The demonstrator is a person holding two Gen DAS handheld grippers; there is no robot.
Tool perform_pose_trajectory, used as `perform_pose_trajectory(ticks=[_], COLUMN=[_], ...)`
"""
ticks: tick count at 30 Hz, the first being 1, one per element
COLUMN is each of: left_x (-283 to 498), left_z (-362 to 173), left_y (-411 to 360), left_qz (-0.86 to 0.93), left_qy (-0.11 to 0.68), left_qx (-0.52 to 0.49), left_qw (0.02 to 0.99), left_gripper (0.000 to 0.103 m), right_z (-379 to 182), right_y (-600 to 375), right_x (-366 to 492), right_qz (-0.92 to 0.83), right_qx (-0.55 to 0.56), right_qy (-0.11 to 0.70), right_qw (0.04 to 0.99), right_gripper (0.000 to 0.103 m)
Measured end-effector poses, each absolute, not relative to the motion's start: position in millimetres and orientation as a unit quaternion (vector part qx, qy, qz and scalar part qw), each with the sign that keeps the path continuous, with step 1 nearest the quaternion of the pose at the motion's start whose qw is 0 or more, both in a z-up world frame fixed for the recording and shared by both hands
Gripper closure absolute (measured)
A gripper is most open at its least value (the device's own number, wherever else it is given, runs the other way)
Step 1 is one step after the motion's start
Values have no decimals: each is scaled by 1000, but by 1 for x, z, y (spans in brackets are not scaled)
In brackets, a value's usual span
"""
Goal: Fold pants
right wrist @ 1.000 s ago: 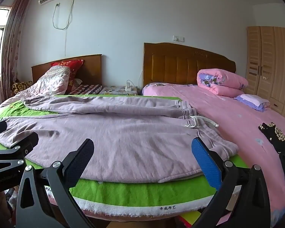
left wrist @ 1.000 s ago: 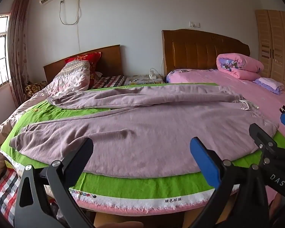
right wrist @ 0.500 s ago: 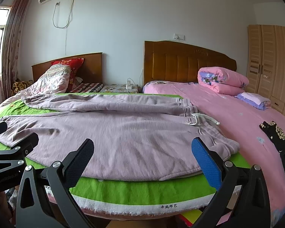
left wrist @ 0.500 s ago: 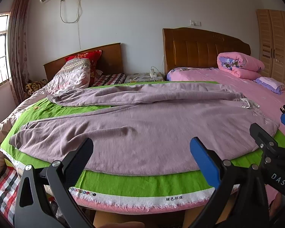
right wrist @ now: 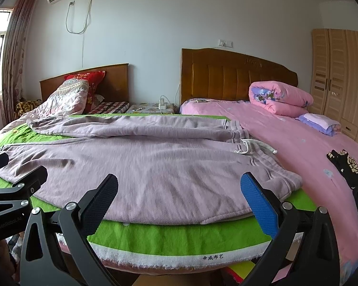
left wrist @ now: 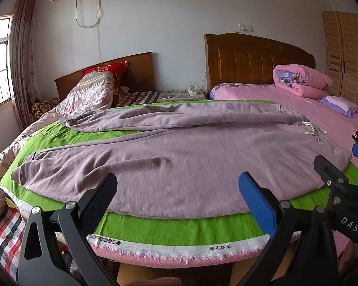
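Mauve sweatpants (left wrist: 179, 152) lie spread flat on a green cloth (left wrist: 179, 228) over the bed, legs to the left, waistband with a white drawstring (left wrist: 310, 128) to the right. They also show in the right wrist view (right wrist: 155, 166), drawstring (right wrist: 248, 145) at right. My left gripper (left wrist: 176, 190) is open and empty, hovering at the near hem side of the pants. My right gripper (right wrist: 179, 190) is open and empty, near the waistband end. Each gripper shows at the edge of the other's view.
A pink bed (right wrist: 298, 147) with a rolled pink quilt (right wrist: 279, 97) lies to the right. A black patterned cloth (right wrist: 348, 166) lies on it. A second bed with pillows (left wrist: 95, 90) is at back left. A wardrobe (right wrist: 341, 76) stands at far right.
Both views have shifted only slightly; the grippers stay open and the pants lie as before.
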State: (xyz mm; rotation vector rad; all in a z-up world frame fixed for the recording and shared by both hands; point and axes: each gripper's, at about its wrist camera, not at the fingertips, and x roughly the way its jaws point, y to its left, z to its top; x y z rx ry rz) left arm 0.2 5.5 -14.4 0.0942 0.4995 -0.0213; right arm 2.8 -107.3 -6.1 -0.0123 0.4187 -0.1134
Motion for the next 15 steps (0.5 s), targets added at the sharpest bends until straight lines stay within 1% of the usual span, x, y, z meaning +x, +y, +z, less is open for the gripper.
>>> perform_pose_trajectory(ticks=[15], left_x=[0], left_z=[-14], left_y=[5], left_qz=[-10], left_qy=[248], left_qx=[47], left_qw=[968], left_gripper=[1], right_z=[-7], right_y=[-107], right_x=[4], right_qz=[-56], right_qx=[-6], right_qy=[210], right_qw=[976], right_gripper=[4])
